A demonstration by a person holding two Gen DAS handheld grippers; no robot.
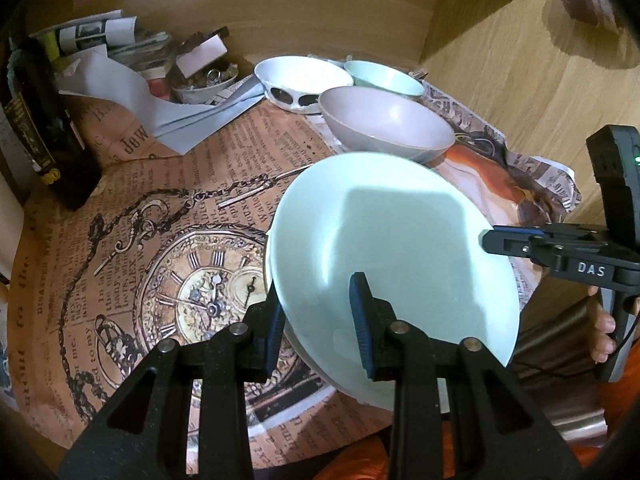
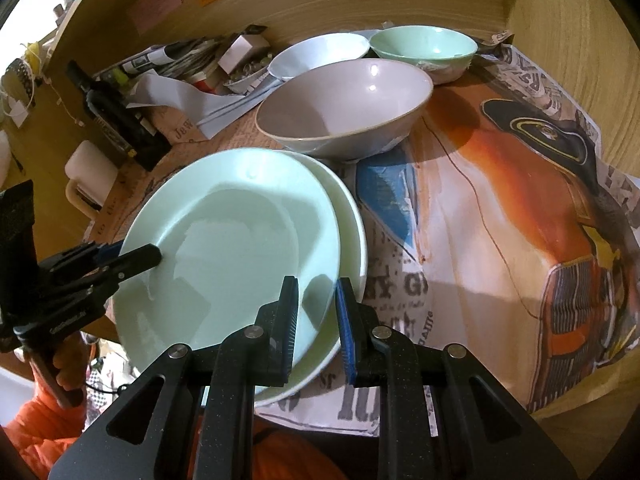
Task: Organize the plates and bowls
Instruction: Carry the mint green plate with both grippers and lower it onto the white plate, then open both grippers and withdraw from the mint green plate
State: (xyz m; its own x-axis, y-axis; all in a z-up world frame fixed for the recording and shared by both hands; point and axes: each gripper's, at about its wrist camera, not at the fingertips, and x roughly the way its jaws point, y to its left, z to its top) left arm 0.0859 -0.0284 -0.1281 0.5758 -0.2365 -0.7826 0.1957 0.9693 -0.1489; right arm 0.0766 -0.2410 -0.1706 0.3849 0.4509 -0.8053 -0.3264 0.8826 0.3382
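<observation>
A pale mint plate (image 1: 400, 240) (image 2: 232, 248) lies tilted on a white plate (image 2: 352, 240) at the table's near edge. My left gripper (image 1: 320, 320) straddles the mint plate's rim, one finger under and one on top, jaws partly apart. My right gripper (image 2: 318, 320) straddles the opposite rim of the stacked plates the same way. Each gripper shows in the other's view, the right one (image 1: 504, 240) and the left one (image 2: 132, 260). Behind stand a grey-pink bowl (image 1: 384, 124) (image 2: 344, 108), a white bowl (image 1: 300, 76) (image 2: 316, 58) and a mint bowl (image 1: 384, 76) (image 2: 424, 46).
The table is covered with printed paper, a clock design (image 1: 200, 280) and a figure print (image 2: 520, 208). A dark bottle (image 1: 36, 120) (image 2: 116, 112), papers and a dish of small items (image 1: 200, 80) crowd the back left. Wooden walls close the back and right.
</observation>
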